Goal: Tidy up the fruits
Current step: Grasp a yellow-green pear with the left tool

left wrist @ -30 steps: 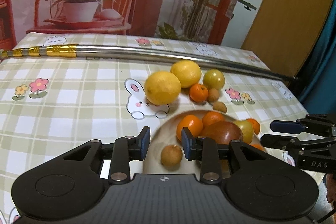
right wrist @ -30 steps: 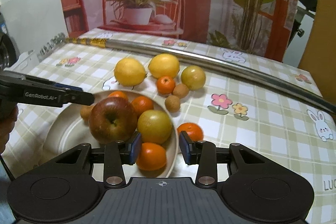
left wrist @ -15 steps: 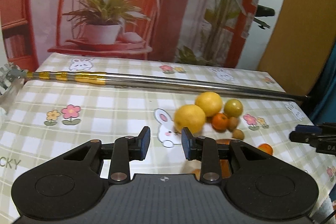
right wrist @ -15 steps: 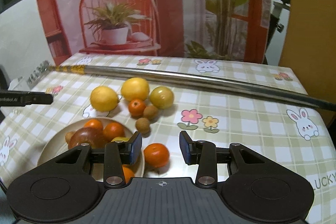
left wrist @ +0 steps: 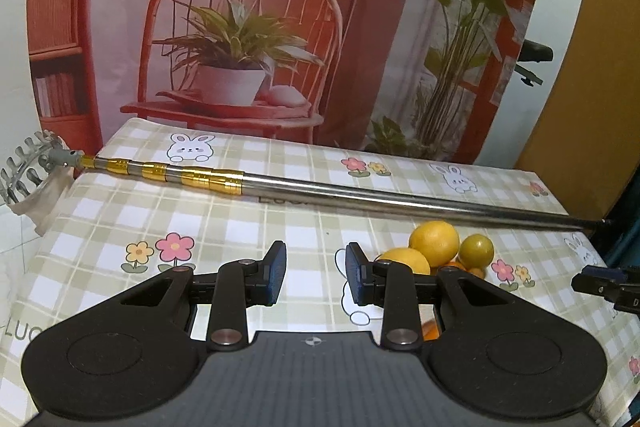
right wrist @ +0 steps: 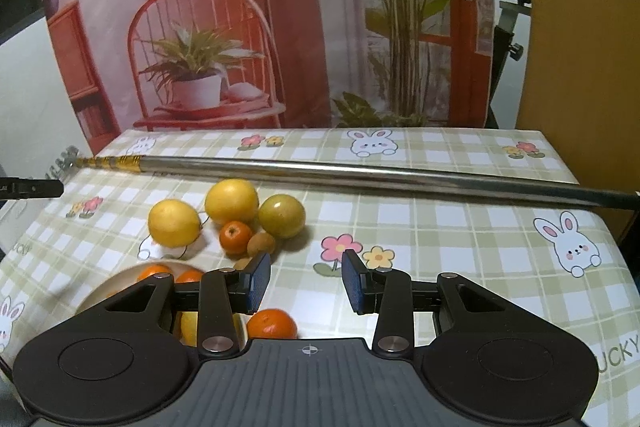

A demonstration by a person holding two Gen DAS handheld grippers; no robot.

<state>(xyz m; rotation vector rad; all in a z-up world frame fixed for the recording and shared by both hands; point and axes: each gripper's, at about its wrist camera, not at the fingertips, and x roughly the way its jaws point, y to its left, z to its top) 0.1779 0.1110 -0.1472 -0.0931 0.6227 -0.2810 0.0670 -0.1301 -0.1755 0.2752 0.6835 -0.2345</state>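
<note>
Two empty tongs hover over a fruit-strewn desk.
Left wrist view: the left tongs (left wrist: 316, 273) stand slightly apart with nothing between them, above the green-checked cloth of the desk (left wrist: 120, 211); a long steel telescopic pole with gold bands (left wrist: 360, 193) lies along the far edge, and two round yellow lemons (left wrist: 434, 243) and a greenish-yellow round fruit (left wrist: 476, 249) cluster toward the right edge. Right wrist view: the right tongs (right wrist: 306, 281) are also slightly apart and empty; the loose fruit, with a small orange mandarin (right wrist: 236, 237) and a small brown fruit (right wrist: 261, 243), sits left of centre, a cream round plate (right wrist: 104, 293) holding oranges is at the near left, and another orange mandarin (right wrist: 272, 323) lies just beside it.
</note>
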